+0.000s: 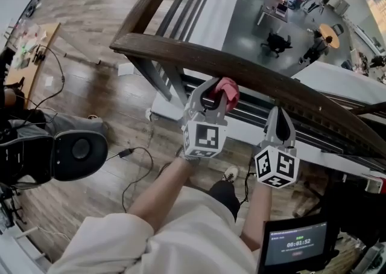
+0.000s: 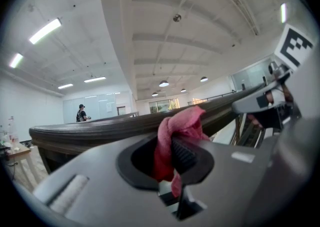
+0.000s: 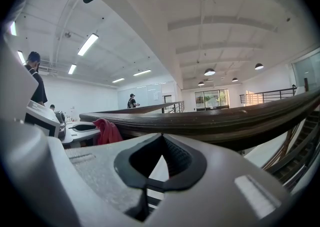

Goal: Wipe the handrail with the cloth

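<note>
the left gripper [image 1: 209, 99] has its jaws clamped on a bunched red cloth [image 1: 228, 92], which pokes out past the tips and sits against the near edge of the dark wooden handrail [image 1: 175, 50]. a little further along the rail, the right gripper [image 1: 280, 112] points up at its underside, jaws pinched together with nothing between them.

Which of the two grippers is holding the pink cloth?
The left gripper: its jaws pinch the cloth by the handrail; the right gripper is shut, empty.
</note>
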A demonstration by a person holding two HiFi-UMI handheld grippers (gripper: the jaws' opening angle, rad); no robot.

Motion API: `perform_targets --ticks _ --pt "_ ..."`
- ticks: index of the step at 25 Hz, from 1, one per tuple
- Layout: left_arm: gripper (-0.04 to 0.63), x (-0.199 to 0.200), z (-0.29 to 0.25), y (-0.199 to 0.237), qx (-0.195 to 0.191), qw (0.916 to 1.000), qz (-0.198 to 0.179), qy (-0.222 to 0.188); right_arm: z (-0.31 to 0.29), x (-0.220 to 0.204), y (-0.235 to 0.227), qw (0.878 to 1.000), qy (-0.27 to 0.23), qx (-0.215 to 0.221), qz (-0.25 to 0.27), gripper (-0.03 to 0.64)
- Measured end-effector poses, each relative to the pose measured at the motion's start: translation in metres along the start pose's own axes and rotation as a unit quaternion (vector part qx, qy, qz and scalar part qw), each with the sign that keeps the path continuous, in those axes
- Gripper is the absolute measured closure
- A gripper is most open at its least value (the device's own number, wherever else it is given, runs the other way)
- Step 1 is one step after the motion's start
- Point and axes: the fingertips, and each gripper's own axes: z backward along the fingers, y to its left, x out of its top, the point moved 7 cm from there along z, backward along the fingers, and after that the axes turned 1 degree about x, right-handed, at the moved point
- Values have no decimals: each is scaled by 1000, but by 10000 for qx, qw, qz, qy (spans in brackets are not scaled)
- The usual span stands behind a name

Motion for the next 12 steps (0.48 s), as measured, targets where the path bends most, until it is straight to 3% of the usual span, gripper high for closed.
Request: perform_targets --ticks 12 --pt "543 -16 19 69 287 9996 -11 -35 -23 7 48 9998 -37 203 -9 615"
